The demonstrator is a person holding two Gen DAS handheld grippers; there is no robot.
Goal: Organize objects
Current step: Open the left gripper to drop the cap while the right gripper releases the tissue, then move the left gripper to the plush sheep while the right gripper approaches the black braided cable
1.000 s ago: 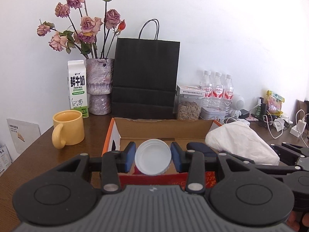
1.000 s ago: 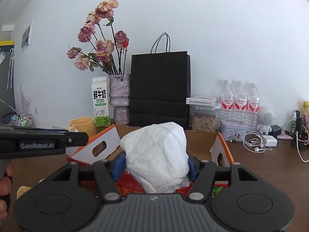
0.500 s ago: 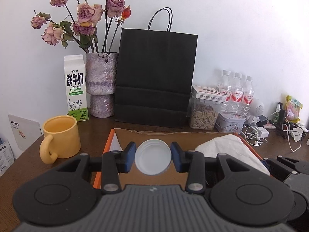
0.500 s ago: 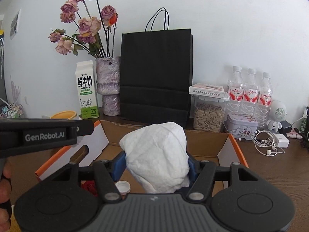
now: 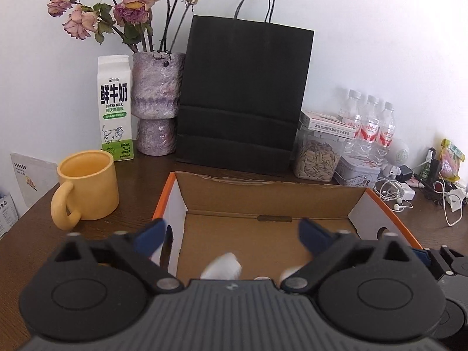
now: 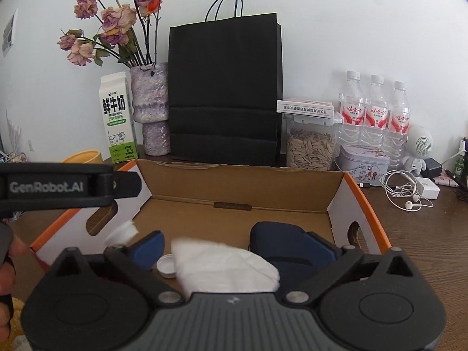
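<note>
Over the cardboard box [image 5: 263, 196], both sets of jaws spread wide, just opened, gripping nothing. Left gripper [image 5: 231, 235]: small white bottle [image 5: 222, 267] blurred, apparently dropping at 6 o'clock into the box. Right gripper [image 6: 234, 247]: white tissue [image 6: 225, 263] loose between the pads, beside a white cap [image 6: 166, 266] and a dark blue case [image 6: 280, 239]. Likely mostly done. Free box floor toward 12 o'clock; walls close at 3 and 9; yellow mug [image 5: 87, 187] on the counter at 10.

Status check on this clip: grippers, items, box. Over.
Left gripper and right gripper just opened, empty. Tissue and white cup blurred inside cardboard box. Nothing blocking.
</note>
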